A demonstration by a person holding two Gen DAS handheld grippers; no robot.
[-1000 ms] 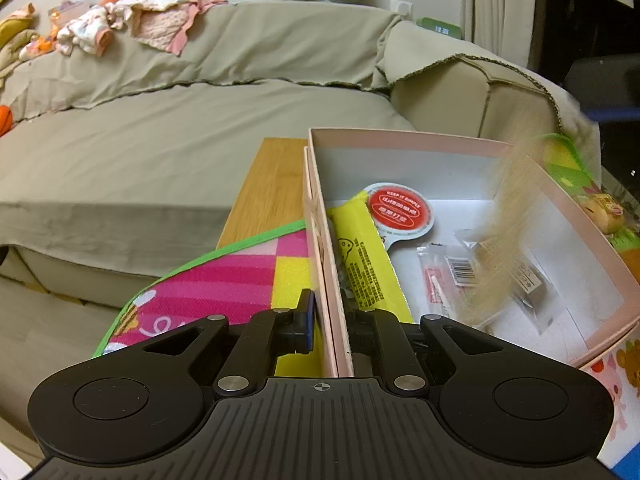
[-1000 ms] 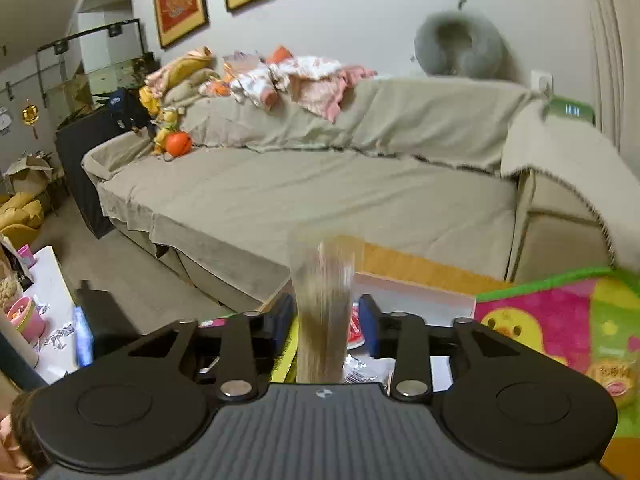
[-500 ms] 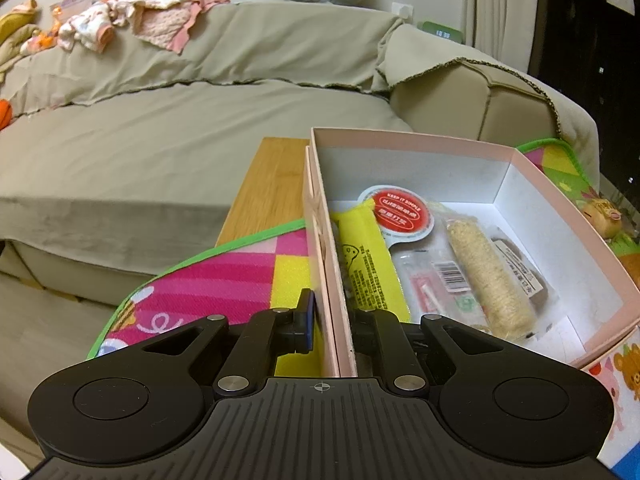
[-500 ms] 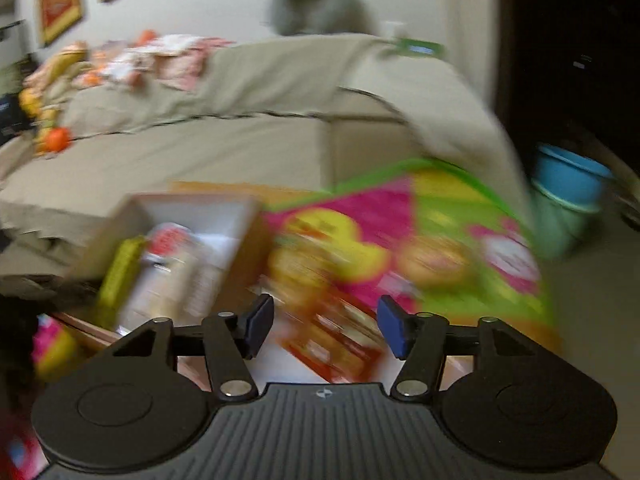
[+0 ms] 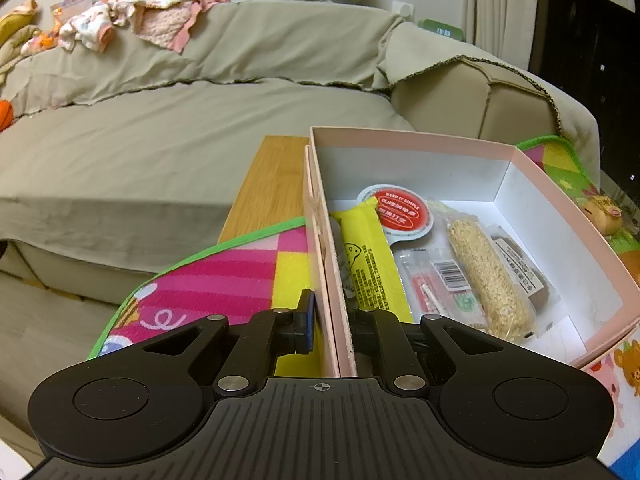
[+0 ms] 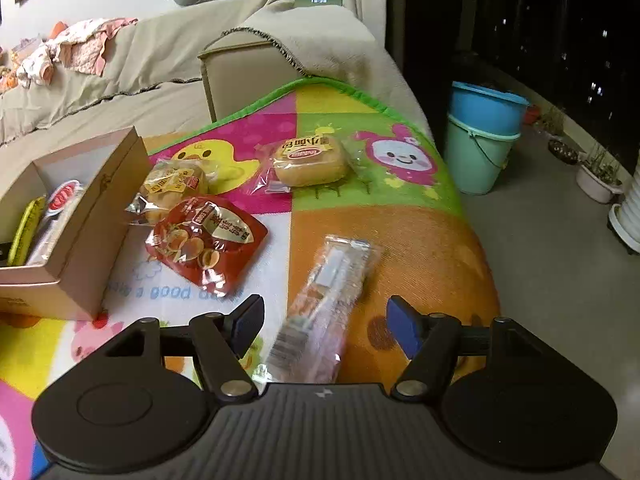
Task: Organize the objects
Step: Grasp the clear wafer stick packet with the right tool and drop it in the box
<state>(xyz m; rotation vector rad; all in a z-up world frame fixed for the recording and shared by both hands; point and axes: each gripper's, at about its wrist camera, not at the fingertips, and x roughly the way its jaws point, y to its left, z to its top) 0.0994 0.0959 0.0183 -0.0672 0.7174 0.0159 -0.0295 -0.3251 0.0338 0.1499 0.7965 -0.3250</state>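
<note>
My left gripper (image 5: 331,322) is shut on the near left wall of the pink box (image 5: 568,216). Inside lie a yellow packet (image 5: 370,256), a red-lidded cup (image 5: 400,209), a long rice bar (image 5: 486,280) and flat clear sachets. In the right wrist view the same box (image 6: 86,216) stands at the left on the colourful mat (image 6: 400,216). My right gripper (image 6: 325,326) hangs over a long clear-wrapped snack bar (image 6: 326,304), its jaws opening and the pads apart from the wrapper. A red pancake bag (image 6: 204,236) and two bread packs (image 6: 310,160) lie further back.
A beige sofa (image 5: 160,128) runs behind the table, with clothes heaped on its back. Bare wood (image 5: 268,184) shows beside the box. Stacked blue and green buckets (image 6: 482,136) stand on the floor beyond the mat's right edge, with plant pots near them.
The right gripper let the rice bar drop into the box, swung right and down over the mat, and opened wider. The left gripper kept its hold on the box wall.
</note>
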